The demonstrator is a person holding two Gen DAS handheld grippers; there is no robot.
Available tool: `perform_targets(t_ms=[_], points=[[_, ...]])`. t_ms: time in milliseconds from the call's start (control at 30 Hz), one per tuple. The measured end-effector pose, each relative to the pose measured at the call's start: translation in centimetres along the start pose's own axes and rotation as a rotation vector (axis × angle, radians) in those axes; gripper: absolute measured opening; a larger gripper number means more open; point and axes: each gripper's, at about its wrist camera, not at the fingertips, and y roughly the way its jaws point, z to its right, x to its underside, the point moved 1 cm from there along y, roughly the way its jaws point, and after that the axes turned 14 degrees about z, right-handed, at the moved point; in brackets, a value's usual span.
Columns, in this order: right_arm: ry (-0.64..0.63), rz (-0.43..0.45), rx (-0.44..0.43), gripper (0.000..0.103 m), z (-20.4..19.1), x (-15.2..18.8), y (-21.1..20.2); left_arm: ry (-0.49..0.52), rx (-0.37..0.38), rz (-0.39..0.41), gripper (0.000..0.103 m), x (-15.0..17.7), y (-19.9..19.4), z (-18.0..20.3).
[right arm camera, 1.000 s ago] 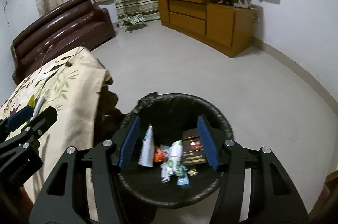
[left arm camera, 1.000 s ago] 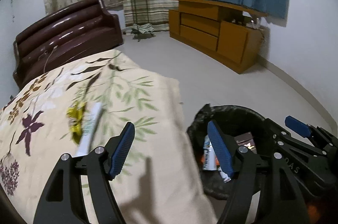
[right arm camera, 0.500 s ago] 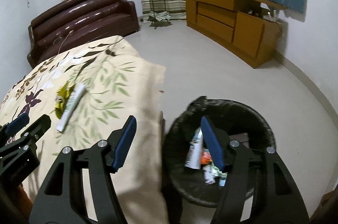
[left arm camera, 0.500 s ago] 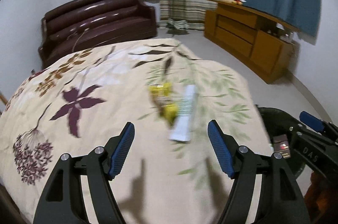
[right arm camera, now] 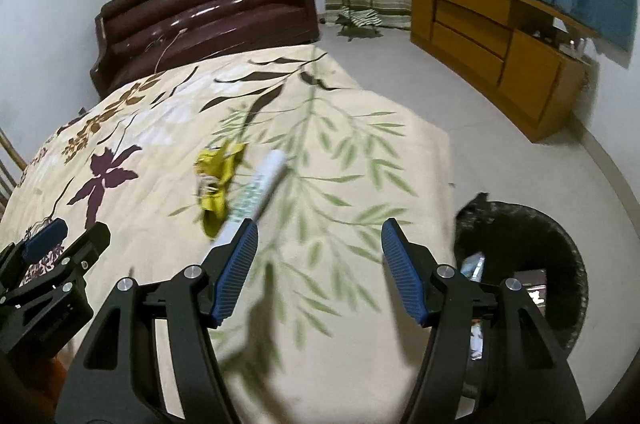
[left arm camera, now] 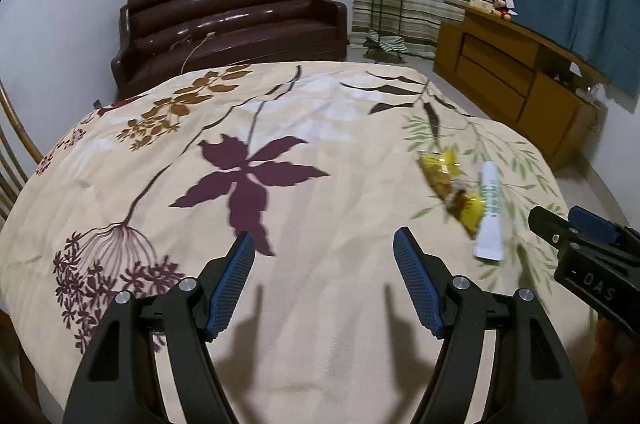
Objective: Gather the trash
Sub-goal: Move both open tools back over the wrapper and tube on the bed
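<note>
the left hand-held gripper hangs released and empty over a table draped in a floral cloth. to its right a crumpled yellow wrapper and a white tube lie touching on the cloth. the right hand-held gripper, jaws just widened, holds nothing above the table's edge. farther right, a black-lined trash bin stands on the floor, litter inside.

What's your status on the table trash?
Both tools open, empty. Yellow wrapper and white tube lie side by side on tablecloth. Nothing in the way.
</note>
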Motion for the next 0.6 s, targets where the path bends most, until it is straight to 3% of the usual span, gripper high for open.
perform_targets(t_ms=[600], points=[[-0.066,-0.067,0.046,0.062,-3.2,-0.9,4.1,-0.038,0.001,-0.015,0.07,0.2,0.5,-2.0]])
